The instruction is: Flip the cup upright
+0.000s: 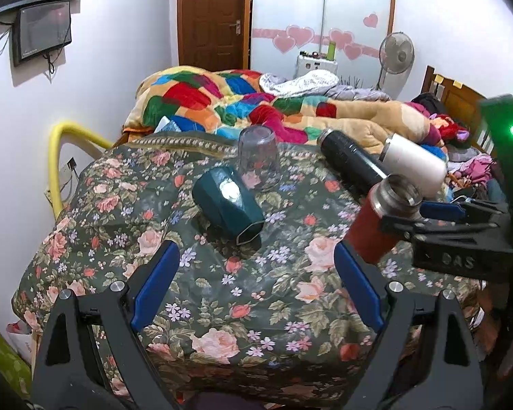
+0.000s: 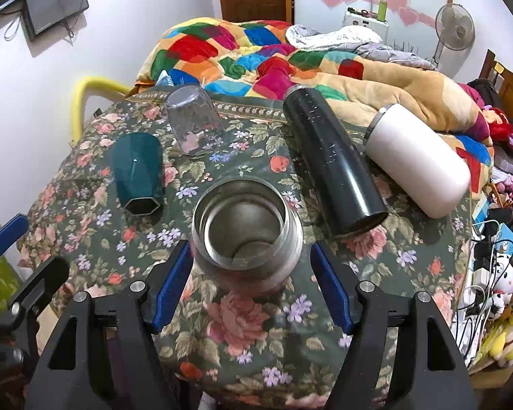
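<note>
Looking along the left gripper (image 1: 256,273), its fingers are spread wide over the floral cloth (image 1: 222,307), holding nothing; ahead lies a green cup (image 1: 227,205) on its side. From the right gripper (image 2: 251,273), its wide-open fingers flank the upright red flask (image 2: 248,229), mouth upward, not gripping it.

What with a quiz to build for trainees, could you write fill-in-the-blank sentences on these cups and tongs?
1. The teal cup lies on its ____ on the floral cloth.
2. The clear glass behind it stands ____.
3. The left tongs are ____, with nothing between them.
4. The steel-mouthed flask between the right tongs has a ____ body.

Missing words: side; upside down; open; red.
</note>
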